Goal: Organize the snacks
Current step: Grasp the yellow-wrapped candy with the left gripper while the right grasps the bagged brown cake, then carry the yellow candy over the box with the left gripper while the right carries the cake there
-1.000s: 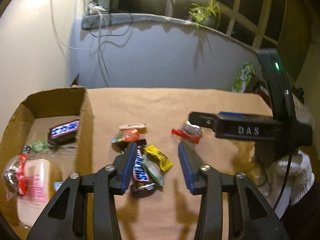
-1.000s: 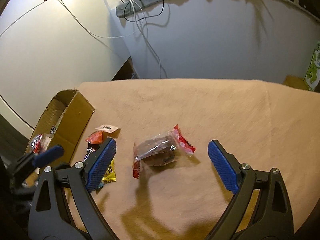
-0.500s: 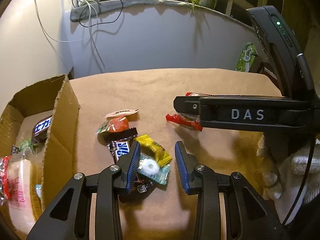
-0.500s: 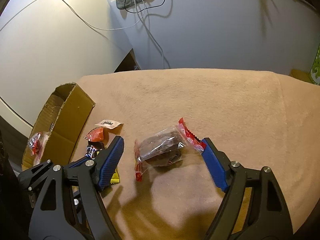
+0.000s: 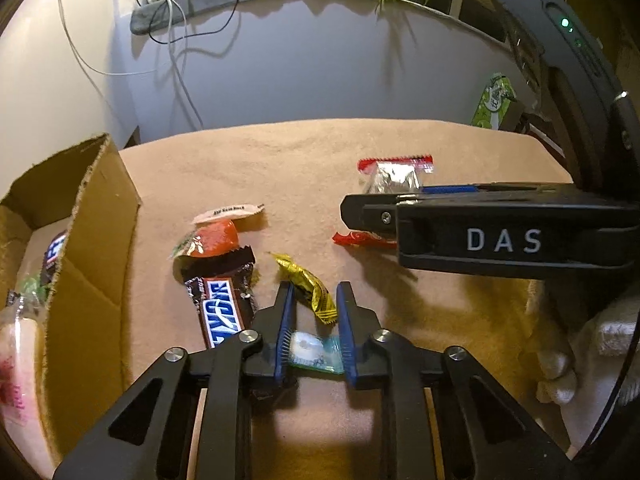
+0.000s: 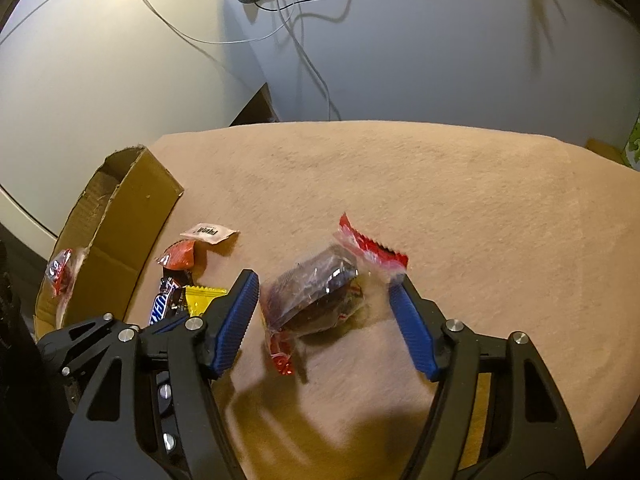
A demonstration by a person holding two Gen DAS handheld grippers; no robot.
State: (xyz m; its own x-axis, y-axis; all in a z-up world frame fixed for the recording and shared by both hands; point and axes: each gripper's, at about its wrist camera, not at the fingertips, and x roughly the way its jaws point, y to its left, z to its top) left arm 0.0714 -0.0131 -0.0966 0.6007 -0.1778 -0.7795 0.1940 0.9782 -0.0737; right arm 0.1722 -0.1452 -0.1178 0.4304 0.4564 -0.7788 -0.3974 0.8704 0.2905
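Observation:
My left gripper (image 5: 314,304) has its blue pads closed around a yellow candy (image 5: 308,290), with a teal-wrapped mint (image 5: 314,354) between the jaws lower down. A Snickers bar (image 5: 222,308), an orange packet (image 5: 212,240) and a white packet (image 5: 228,213) lie just left. My right gripper (image 6: 326,312) is open around a clear red-ended bag with a brown cake (image 6: 320,288), which also shows in the left wrist view (image 5: 394,178); the right pad (image 6: 412,338) is close to the bag's red end. A cardboard box (image 5: 92,240) with snacks inside stands at the left.
The tan cloth-covered table (image 6: 440,200) stretches back to a white wall with hanging cables (image 6: 304,52). A green packet (image 5: 494,100) stands at the far right edge. The right gripper's body (image 5: 500,240) crosses the left wrist view. The box (image 6: 120,224) shows left in the right wrist view.
My left gripper moved forward and narrowed onto the yellow candy and mint. My right gripper narrowed its jaws and moved in around the bagged cake.

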